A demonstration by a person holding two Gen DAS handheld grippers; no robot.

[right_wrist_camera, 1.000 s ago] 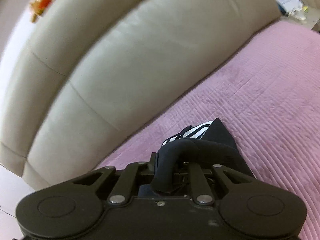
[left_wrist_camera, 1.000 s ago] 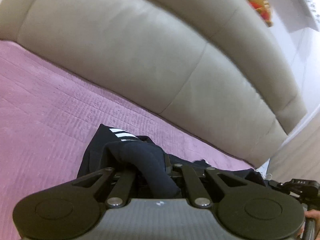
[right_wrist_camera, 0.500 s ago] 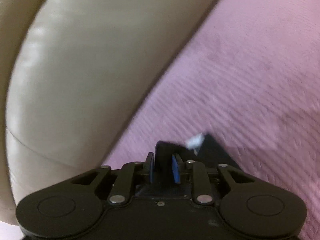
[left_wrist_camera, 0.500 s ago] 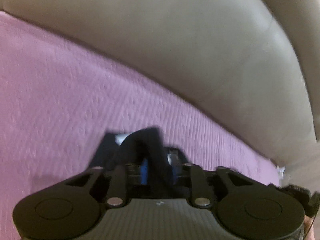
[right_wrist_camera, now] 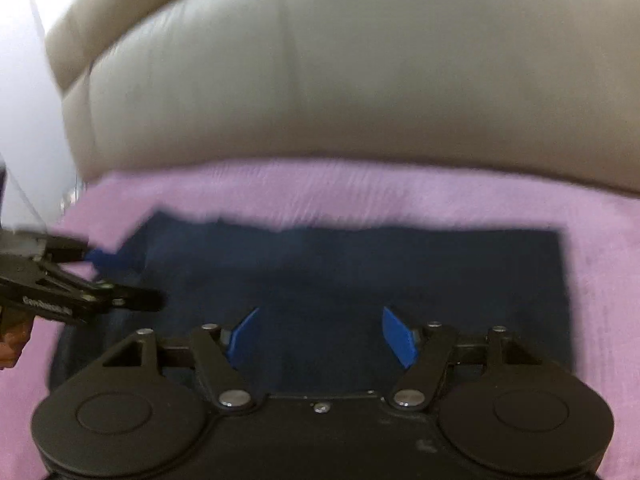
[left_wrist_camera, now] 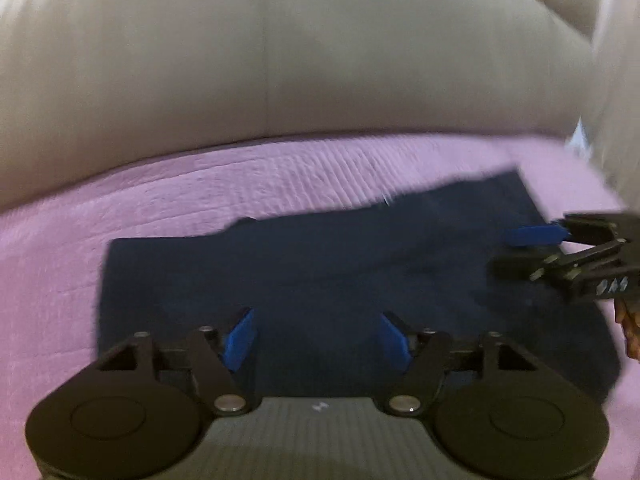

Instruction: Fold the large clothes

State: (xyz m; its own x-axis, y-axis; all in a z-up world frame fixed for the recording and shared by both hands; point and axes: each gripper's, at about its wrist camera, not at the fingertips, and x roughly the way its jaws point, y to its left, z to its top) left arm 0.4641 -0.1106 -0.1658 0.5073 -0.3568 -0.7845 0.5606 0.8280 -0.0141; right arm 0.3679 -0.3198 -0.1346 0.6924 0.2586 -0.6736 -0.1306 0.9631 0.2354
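A dark navy garment (left_wrist_camera: 340,264) (right_wrist_camera: 360,276) lies flat as a folded rectangle on the pink bedspread (left_wrist_camera: 200,184) (right_wrist_camera: 360,192). My left gripper (left_wrist_camera: 318,336) hovers over the garment's near edge, its jaws opening, with nothing between the blue pads (left_wrist_camera: 240,338). My right gripper (right_wrist_camera: 320,334) is likewise over the near edge, jaws opening and nothing pinched between its pads (right_wrist_camera: 398,338). Each shows in the other's view: the right gripper (left_wrist_camera: 518,252) at the garment's right end, the left gripper (right_wrist_camera: 124,280) at its left end. Both views are motion-blurred.
A beige padded headboard (left_wrist_camera: 320,60) (right_wrist_camera: 360,80) rises just behind the garment. A person's hand (left_wrist_camera: 630,332) (right_wrist_camera: 12,340) holds each gripper at the frame edge. A white wall (right_wrist_camera: 24,80) shows to the left of the headboard.
Both grippers were shut on bunched folds of the garment; now both have let go and opened. They dropped and rolled level, and the garment lies flat on the bedspread.
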